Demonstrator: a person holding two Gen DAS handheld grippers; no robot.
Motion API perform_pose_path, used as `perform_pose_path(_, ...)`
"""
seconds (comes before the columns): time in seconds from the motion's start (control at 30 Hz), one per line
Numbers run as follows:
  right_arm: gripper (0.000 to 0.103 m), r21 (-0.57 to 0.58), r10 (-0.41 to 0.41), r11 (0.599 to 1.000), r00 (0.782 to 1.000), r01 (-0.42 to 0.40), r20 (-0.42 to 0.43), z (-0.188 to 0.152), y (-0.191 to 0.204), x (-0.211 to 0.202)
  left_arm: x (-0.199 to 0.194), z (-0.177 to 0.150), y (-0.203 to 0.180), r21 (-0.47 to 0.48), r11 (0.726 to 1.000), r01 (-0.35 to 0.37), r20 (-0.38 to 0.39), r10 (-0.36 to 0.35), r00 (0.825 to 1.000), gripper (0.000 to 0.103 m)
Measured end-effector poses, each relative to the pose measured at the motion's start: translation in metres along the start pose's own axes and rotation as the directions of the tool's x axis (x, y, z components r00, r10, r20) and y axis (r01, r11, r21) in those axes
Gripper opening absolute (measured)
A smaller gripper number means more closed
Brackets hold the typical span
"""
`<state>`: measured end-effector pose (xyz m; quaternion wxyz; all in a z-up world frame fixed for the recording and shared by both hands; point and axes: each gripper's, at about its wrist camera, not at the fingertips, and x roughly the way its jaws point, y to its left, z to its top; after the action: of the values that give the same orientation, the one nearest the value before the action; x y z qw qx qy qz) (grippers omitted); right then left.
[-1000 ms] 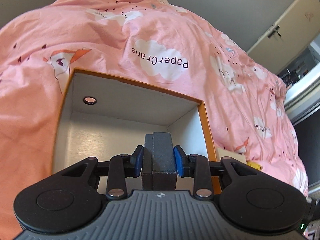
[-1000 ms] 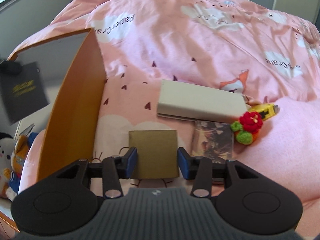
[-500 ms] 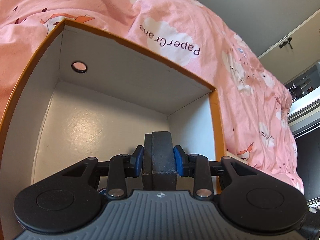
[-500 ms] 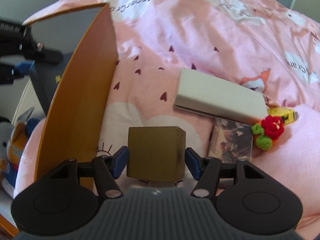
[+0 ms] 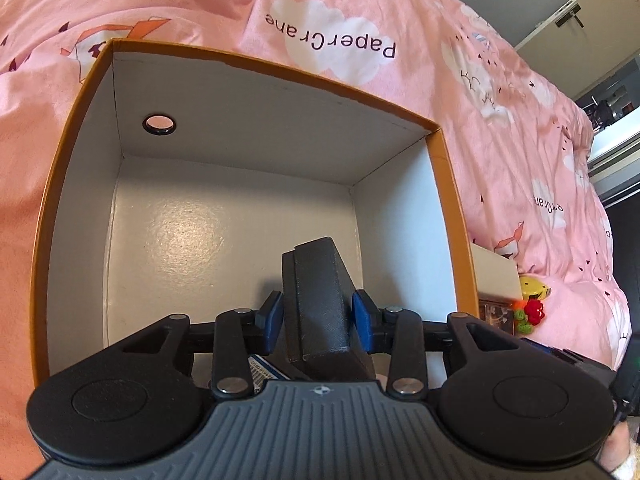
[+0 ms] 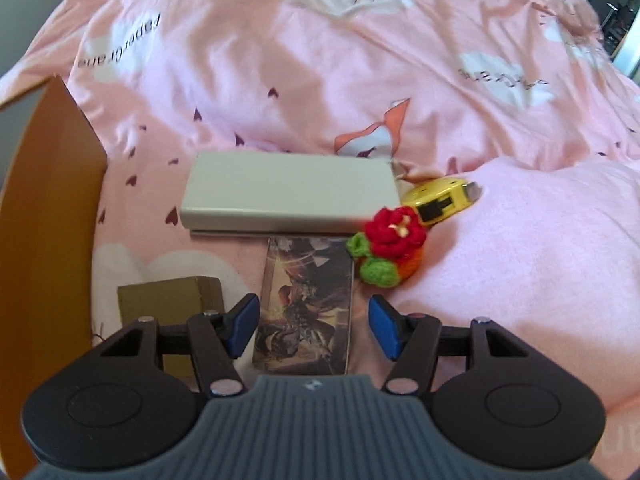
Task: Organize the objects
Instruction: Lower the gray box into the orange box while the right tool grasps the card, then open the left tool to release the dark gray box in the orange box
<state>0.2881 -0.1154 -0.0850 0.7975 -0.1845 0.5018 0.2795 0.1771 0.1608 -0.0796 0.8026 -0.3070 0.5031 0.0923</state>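
Note:
My left gripper (image 5: 318, 322) is inside the orange cardboard box (image 5: 448, 184) with white inner walls. A dark grey box (image 5: 318, 300) stands between its blue pads, tilted, with small gaps on both sides; the jaws look slightly open. My right gripper (image 6: 312, 330) is open and empty above a picture card pack (image 6: 306, 312) on the pink duvet. A brown cardboard box (image 6: 172, 298) lies to its left, beside the orange box's wall (image 6: 52, 240).
A long white box (image 6: 288, 192), a crocheted red flower (image 6: 384, 246) and a yellow tape measure (image 6: 440, 198) lie on the pink duvet (image 6: 360, 60) beyond the card pack. A printed item (image 5: 262, 372) lies in the orange box under my left gripper.
My left gripper loosened on the dark grey box, which now tilts inside the orange box. My right gripper shifted right, from over the brown box to over the card pack.

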Motion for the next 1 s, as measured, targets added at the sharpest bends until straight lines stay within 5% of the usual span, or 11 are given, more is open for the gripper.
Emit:
perform_pose_path(0.2,0.063,-0.001,-0.016,1.000,0.999,0.016,-0.049,0.006,0.007,0.021,-0.001,-0.003,0.016,-0.105,0.990,0.097,0.104,-0.086,0.991,0.040)
perform_pose_path(0.37,0.062,-0.023,-0.040,0.999,0.998,0.039,-0.049,0.002,0.012,0.023,0.003,-0.008,0.010,-0.130,0.989,0.077,0.190,-0.052,0.980,0.040)
perform_pose_path(0.53,0.061,-0.021,-0.033,0.999,0.999,0.032,-0.033,0.001,0.010,0.016,0.021,-0.014,0.010,-0.184,0.976,0.113,0.124,-0.091,0.988,0.040)
perform_pose_path(0.67,0.061,-0.065,-0.046,0.997,0.999,0.046,0.014,-0.001,0.017,-0.002,0.024,-0.011,0.009,-0.190,0.979,0.080,0.080,-0.066,0.995,0.042)
perform_pose_path(0.77,0.061,-0.076,-0.046,0.996,0.997,0.051,0.057,-0.002,0.020,-0.019,0.033,-0.009,0.007,-0.154,0.988,-0.018,-0.004,0.018,1.000,0.044)
perform_pose_path(0.83,0.061,-0.077,-0.039,0.996,0.996,0.045,0.082,-0.001,0.020,-0.030,0.039,-0.010,0.009,-0.146,0.989,-0.015,-0.034,0.011,0.999,0.058)
perform_pose_path(1.0,0.061,-0.083,-0.009,0.996,0.993,0.018,0.115,-0.001,0.025,-0.050,0.029,-0.009,0.002,-0.069,0.997,-0.022,0.008,0.022,1.000,0.057)
